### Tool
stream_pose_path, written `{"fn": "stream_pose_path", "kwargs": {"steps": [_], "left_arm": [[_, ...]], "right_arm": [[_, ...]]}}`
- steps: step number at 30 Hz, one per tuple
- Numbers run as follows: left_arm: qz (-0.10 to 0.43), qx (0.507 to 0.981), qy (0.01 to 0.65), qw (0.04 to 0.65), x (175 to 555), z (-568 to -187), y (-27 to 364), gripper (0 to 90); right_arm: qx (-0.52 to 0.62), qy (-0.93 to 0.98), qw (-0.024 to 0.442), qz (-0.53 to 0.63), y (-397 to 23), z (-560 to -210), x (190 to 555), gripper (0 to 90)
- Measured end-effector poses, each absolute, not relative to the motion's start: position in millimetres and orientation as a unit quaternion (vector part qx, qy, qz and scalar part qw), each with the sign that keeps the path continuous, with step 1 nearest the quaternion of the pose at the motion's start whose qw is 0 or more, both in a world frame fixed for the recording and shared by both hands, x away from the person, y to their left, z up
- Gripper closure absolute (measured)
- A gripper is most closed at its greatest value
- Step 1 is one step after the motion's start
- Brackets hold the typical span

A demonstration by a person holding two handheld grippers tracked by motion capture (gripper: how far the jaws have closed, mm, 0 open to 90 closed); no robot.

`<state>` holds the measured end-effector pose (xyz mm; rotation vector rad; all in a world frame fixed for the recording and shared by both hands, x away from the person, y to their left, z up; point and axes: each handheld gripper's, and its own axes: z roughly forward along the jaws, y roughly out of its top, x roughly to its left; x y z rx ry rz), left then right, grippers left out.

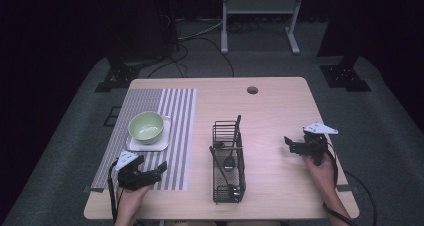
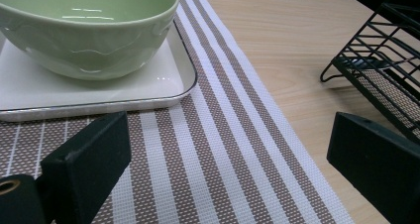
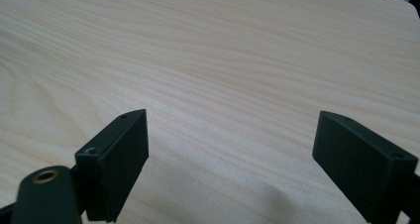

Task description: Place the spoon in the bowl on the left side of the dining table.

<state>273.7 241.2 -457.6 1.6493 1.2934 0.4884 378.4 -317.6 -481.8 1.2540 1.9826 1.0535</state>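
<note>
Two hand-held grippers hover low over the desk (image 1: 280,111), both with jaws spread wide and nothing between them. Lower left of the high view, the left hand-held gripper (image 1: 159,169) sits over the striped placemat (image 1: 175,136), just below the green bowl (image 1: 146,126) on its white square plate (image 1: 161,145). Centre frame stands the black wire rack (image 1: 229,161) with utensils; at right, the right hand-held gripper (image 1: 291,145) faces bare wood.

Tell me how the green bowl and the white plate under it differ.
The pale green round bowl is deep and curved; the white square plate is flat with a low rim. The bowl sits on the plate; the plate lies on the striped placemat. Both are glossy and look empty.
</note>
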Motion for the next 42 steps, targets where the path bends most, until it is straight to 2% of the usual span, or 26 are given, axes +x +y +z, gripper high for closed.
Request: {"fn": "stream_pose_path", "kwargs": {"steps": [42], "left_arm": [[0.16,0.694,0.45,0.539,257,-423,191,4.0]], "right_arm": [[0.469,0.74,0.277,0.394,-318,-482,379,13.1]]}}
